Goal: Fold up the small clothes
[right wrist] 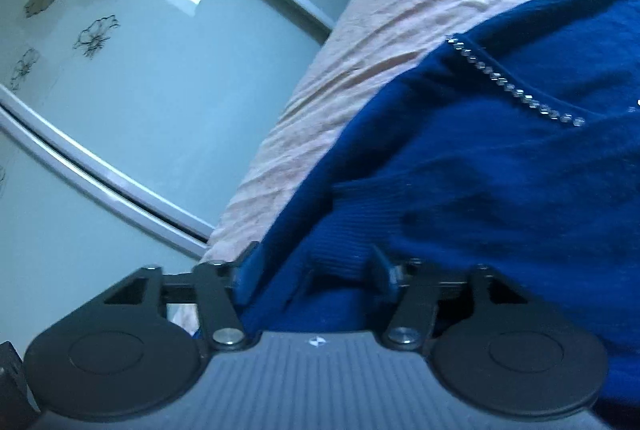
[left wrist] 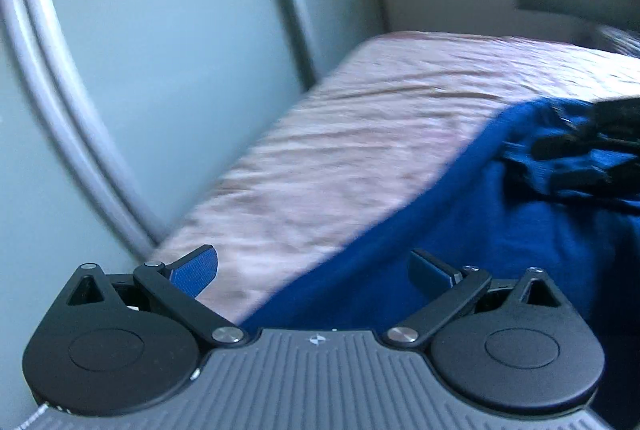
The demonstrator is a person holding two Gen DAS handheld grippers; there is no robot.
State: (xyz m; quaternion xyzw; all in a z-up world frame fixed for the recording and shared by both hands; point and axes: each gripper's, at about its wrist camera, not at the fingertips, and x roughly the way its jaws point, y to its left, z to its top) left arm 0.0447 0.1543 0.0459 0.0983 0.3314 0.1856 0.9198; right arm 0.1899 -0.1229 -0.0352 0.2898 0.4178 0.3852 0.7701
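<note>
Pink bedsheet [right wrist: 400, 30] beside glass wardrobe doors [right wrist: 160, 90] carries a blue sweater [right wrist: 500, 170]. Its ribbed cuff lies between the right gripper's [right wrist: 316, 270] parted, unclenched jaws; the left gripper [left wrist: 316, 270], gaping and empty, hovers at the sweater's left edge.

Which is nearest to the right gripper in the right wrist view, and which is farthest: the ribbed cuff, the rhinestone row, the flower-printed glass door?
From the right gripper:
1. Ribbed cuff, between the open fingers.
2. Rhinestone row, farther up the blue sweater, upper right.
3. Flower-printed glass door, beyond the bed's edge, left.
</note>
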